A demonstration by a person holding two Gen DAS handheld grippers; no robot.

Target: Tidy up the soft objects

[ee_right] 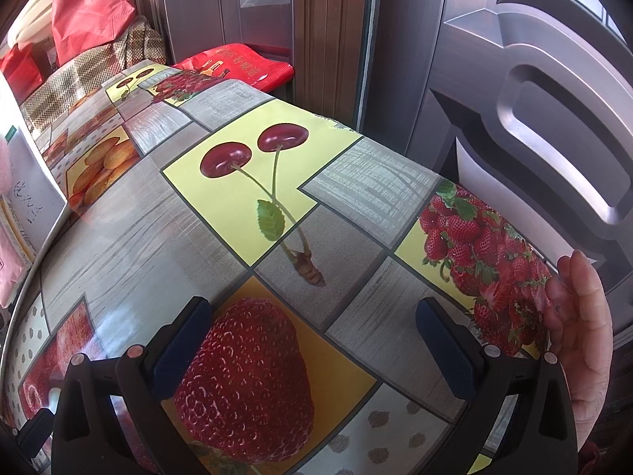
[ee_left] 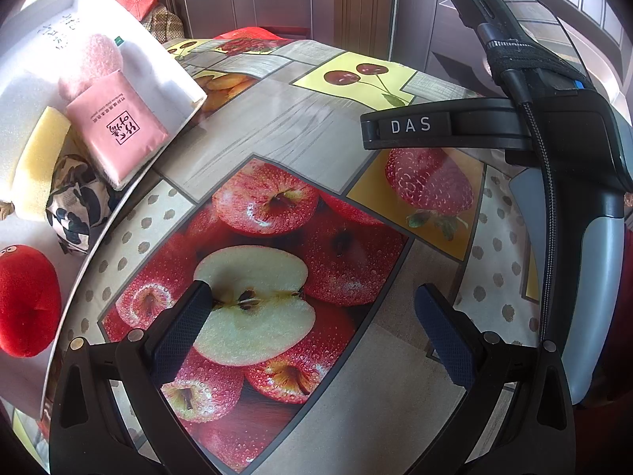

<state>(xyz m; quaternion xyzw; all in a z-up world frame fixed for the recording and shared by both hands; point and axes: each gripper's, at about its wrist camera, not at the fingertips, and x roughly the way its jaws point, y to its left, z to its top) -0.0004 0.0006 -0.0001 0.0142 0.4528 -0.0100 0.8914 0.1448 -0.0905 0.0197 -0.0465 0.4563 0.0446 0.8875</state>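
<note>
The left gripper (ee_left: 308, 324) hung over the table (ee_left: 277, 126) with its two fingers spread wide and nothing between them; below it lay the printed picture of a halved apple on the fruit-patterned tablecloth. In the left wrist view the right gripper (ee_left: 411, 130) showed at three o'clock, seen from the side, its dark body marked "DAS" and a braided cable (ee_left: 544, 237) running down along it.

The soft things sat at about nine to ten o'clock of the left wrist view, in a white tray (ee_left: 186, 79) just past the table's edge. A pink tissue pack (ee_left: 118, 134) lay tilted against the tray's near rim, with a pink fluffy puff (ee_left: 93, 63) behind and touching it. A yellow sponge (ee_left: 39, 158) rested beside the pack at nine o'clock, and a black-and-white patterned pouch (ee_left: 77, 206) lay just below the sponge. A red plush toy (ee_left: 25, 301) sat at eight o'clock, apart from the pouch.

In the right wrist view the right gripper (ee_right: 312, 340) likewise stood spread and empty, above a printed strawberry on the table (ee_right: 356, 182). A bare hand (ee_right: 577, 336) showed at four o'clock beside the right finger. At ten o'clock, beyond the table's far end, lay a red bag (ee_right: 241, 65) and a checked fabric (ee_right: 95, 63).
</note>
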